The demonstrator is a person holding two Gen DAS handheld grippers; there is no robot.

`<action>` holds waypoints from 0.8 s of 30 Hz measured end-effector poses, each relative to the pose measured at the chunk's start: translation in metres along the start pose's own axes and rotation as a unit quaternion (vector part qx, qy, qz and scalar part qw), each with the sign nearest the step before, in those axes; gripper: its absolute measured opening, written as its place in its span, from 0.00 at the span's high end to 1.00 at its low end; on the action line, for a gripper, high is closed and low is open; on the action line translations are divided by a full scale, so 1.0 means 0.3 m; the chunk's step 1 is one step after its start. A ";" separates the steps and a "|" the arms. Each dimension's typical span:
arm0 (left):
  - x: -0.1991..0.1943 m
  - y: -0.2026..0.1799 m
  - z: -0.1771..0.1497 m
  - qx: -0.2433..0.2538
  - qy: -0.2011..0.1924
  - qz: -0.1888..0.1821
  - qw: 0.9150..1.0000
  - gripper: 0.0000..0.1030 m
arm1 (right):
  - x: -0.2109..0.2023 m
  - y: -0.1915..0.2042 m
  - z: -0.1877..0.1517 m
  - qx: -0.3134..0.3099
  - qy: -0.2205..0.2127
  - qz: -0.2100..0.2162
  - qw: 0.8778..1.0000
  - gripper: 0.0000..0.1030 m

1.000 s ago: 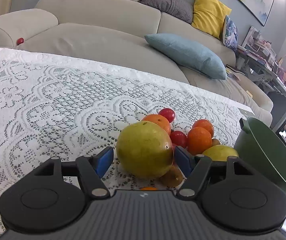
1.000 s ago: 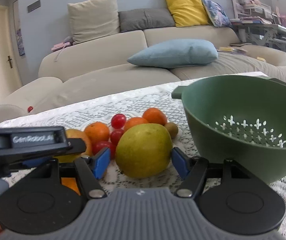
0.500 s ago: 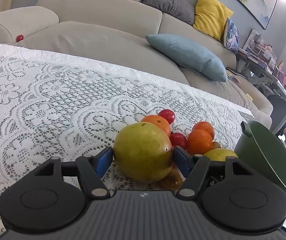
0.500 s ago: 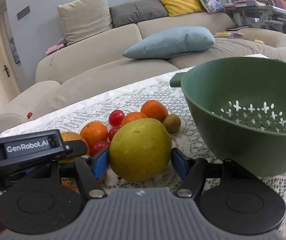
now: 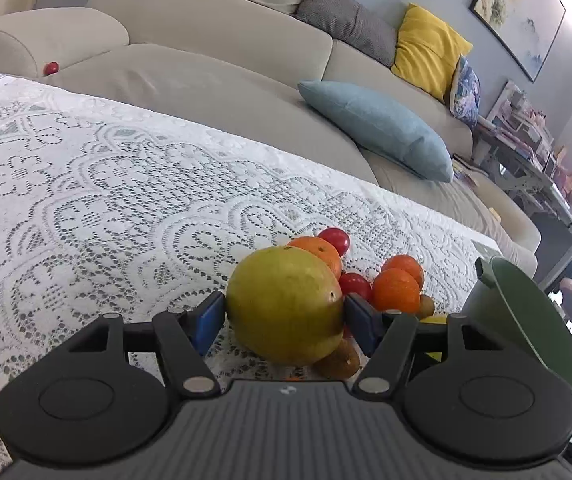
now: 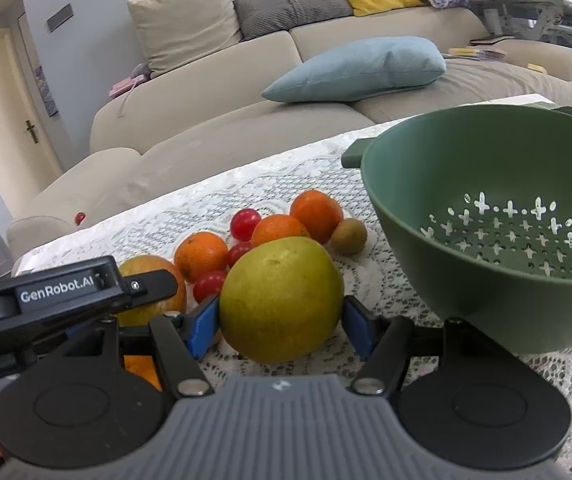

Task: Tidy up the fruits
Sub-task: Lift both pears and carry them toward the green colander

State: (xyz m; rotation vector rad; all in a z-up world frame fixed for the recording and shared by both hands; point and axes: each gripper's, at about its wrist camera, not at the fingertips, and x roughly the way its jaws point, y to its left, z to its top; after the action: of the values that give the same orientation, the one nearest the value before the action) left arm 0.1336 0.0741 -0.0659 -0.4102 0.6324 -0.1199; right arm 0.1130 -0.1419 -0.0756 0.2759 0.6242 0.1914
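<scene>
1. Near the middle of the left wrist view, the left gripper [image 5: 282, 316] is squeezing a big yellow-green fruit [image 5: 286, 304]. Both blue pads [image 5: 208, 320] are pressing on its sides, so it looks gripped, not just touched.
2. This fruit is sitting at the near edge of the fruit pile on the lace cloth [image 5: 86, 200]. Behind it and to the right, oranges [image 5: 395, 290], small red tomatoes [image 5: 353, 282] and a brown kiwi [image 5: 337, 358] are crowding together.
3. Far to the right, the green strainer bowl [image 5: 525, 320] is waiting. I think the fruit is being held so it can go in there.
4. Moving to the right wrist view, the right gripper [image 6: 282, 320] is holding the other big fruit [image 6: 282, 300]. Its blue pads are touching both sides of it.
5. That fruit is resting on the cloth, just left of the strainer bowl [image 6: 445, 120], which is showing no fruit inside. It is a short trip to the right, which is probably why this hand is taking this one.
6. At the left edge, the left gripper is reaching in beside it, so both hands are working close together and could bump.
</scene>
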 end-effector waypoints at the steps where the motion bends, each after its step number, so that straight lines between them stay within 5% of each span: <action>1: -0.006 0.001 0.000 -0.001 -0.002 -0.002 1.000 0.27 | -0.008 0.003 0.000 -0.004 -0.002 0.003 1.000 0.39; 12: -0.075 0.004 0.004 -0.013 -0.012 -0.015 1.000 0.27 | -0.094 0.017 0.022 -0.047 -0.017 0.044 0.998 0.39; 24: -0.020 -0.010 0.011 0.025 0.002 0.019 1.000 0.27 | -0.077 0.007 0.008 -0.051 0.001 0.040 0.998 0.39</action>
State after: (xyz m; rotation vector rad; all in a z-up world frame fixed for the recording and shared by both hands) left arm 0.1308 0.0739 -0.0591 -0.3500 0.6406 -0.1002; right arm 0.0959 -0.1463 -0.0606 0.2015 0.6045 0.2994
